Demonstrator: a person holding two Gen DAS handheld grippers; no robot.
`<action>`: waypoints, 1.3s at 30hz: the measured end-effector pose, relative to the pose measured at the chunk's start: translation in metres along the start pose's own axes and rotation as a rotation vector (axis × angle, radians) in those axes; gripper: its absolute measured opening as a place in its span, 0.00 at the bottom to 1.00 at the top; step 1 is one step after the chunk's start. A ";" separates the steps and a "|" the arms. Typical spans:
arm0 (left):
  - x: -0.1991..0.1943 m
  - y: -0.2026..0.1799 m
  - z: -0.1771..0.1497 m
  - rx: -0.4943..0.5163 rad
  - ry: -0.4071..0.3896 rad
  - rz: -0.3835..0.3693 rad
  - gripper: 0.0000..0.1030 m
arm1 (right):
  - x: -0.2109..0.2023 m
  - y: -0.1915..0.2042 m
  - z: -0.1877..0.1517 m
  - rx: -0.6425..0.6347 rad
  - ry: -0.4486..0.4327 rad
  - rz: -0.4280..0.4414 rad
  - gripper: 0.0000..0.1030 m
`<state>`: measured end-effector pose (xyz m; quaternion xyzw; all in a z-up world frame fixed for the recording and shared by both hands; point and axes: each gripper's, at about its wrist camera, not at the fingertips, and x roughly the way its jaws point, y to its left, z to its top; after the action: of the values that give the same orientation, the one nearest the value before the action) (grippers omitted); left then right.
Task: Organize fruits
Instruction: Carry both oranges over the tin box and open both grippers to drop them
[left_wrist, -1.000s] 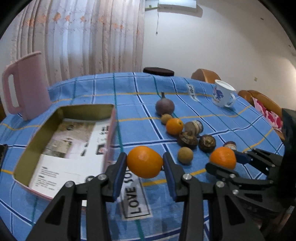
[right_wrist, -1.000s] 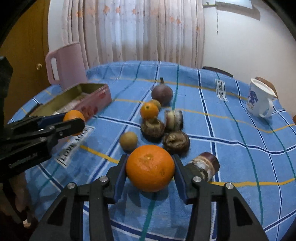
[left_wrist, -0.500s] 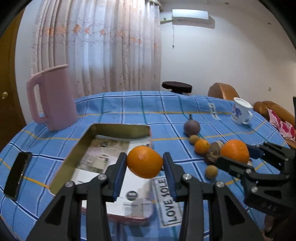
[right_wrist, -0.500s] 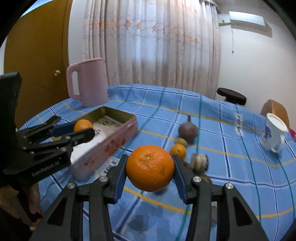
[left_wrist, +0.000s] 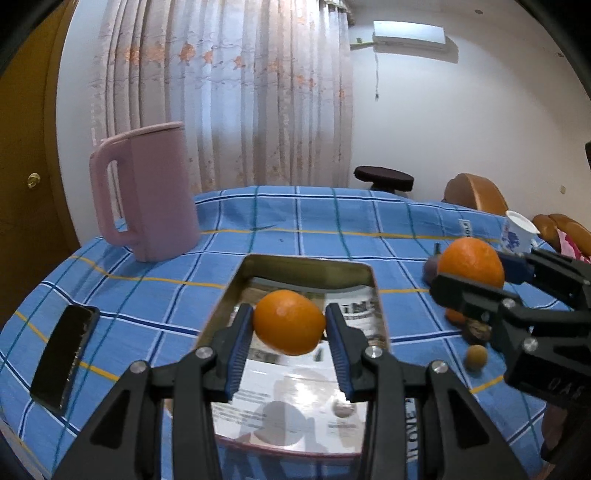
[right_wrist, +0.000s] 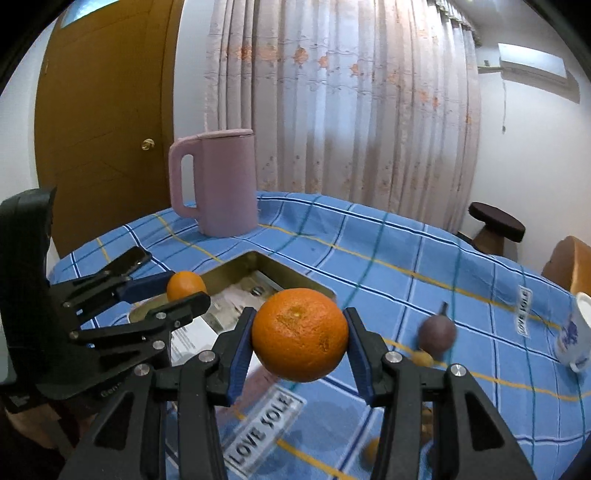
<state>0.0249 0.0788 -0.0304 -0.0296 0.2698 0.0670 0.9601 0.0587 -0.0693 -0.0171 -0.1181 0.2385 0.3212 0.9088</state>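
Two oranges carried toward the tin, one in each gripper

Nearest, the left gripper (left_wrist: 289, 325) is clenched on a small orange (left_wrist: 288, 322) held above the open tin (left_wrist: 236, 284), while the right gripper (right_wrist: 300, 338) grasps a bigger orange (right_wrist: 300, 334) over the tablecloth (right_wrist: 406, 266), just beside the tin. Both fruits look firm, light and round, with a slightly slick peel, so pads across the widest middle, as now, should hold; squeezing hard would bruise. Farther off, the remaining fruit (right_wrist: 436, 334) lies on the cloth, then the pink jug (left_wrist: 147, 195). Compared with a second ago, both oranges have gone from low over the fruit pile to up by the tin.
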 end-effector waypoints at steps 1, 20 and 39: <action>0.002 0.003 0.001 -0.003 0.003 0.003 0.40 | 0.005 0.002 0.003 -0.001 0.001 0.008 0.47; 0.036 0.031 0.007 -0.003 0.070 0.047 0.40 | 0.062 0.020 0.010 -0.018 0.071 0.060 0.47; 0.047 0.033 0.003 0.028 0.090 0.067 0.40 | 0.082 0.033 -0.006 -0.038 0.136 0.086 0.48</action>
<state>0.0613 0.1171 -0.0533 -0.0099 0.3144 0.0939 0.9446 0.0913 -0.0028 -0.0667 -0.1466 0.2986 0.3554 0.8735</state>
